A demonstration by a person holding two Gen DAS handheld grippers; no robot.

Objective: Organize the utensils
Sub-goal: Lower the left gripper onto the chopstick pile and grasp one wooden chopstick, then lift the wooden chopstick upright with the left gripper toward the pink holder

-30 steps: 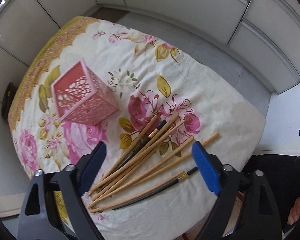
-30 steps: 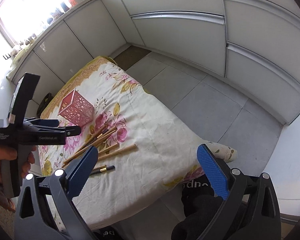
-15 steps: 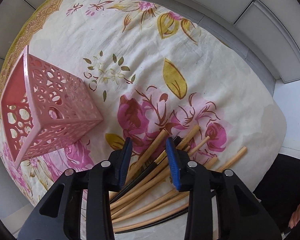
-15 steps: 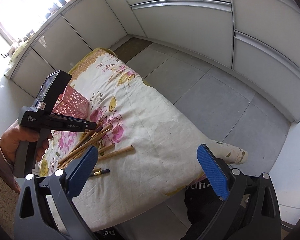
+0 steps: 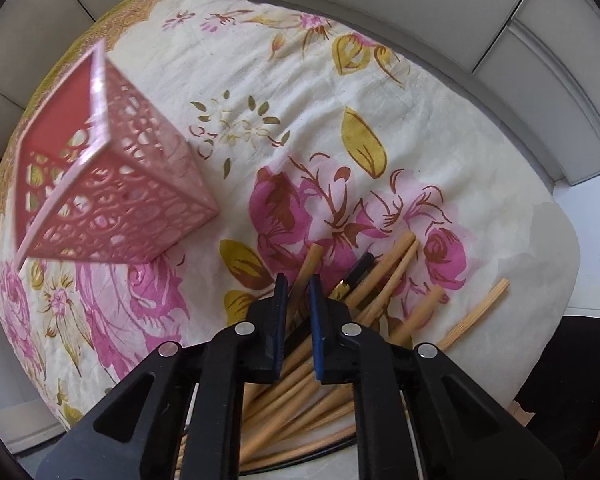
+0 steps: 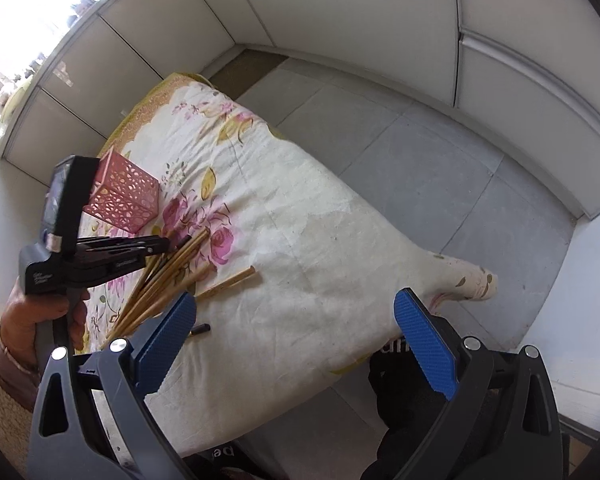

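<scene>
A loose pile of wooden chopsticks (image 5: pixel 396 276) with a black one (image 5: pixel 356 272) lies on the floral cloth. A pink perforated holder (image 5: pixel 112 184) stands upright to their left. My left gripper (image 5: pixel 298 280) is low over the pile, its jaws closed on one wooden chopstick (image 5: pixel 312 258) whose tip sticks out ahead. In the right wrist view the left gripper (image 6: pixel 162 246) reaches into the chopsticks (image 6: pixel 172 268) beside the holder (image 6: pixel 124 198). My right gripper (image 6: pixel 296 336) is open and empty, held off the table's near edge.
The table's floral cloth (image 6: pixel 300 220) hangs over the edges. One chopstick (image 6: pixel 228 282) lies apart to the right of the pile, and a black tip (image 6: pixel 200 329) near the front edge. Grey floor tiles (image 6: pixel 420 160) and white cabinets surround the table.
My left gripper came down onto the pile and its jaws closed from wide open to tight on a chopstick. The right gripper stayed open and hardly moved.
</scene>
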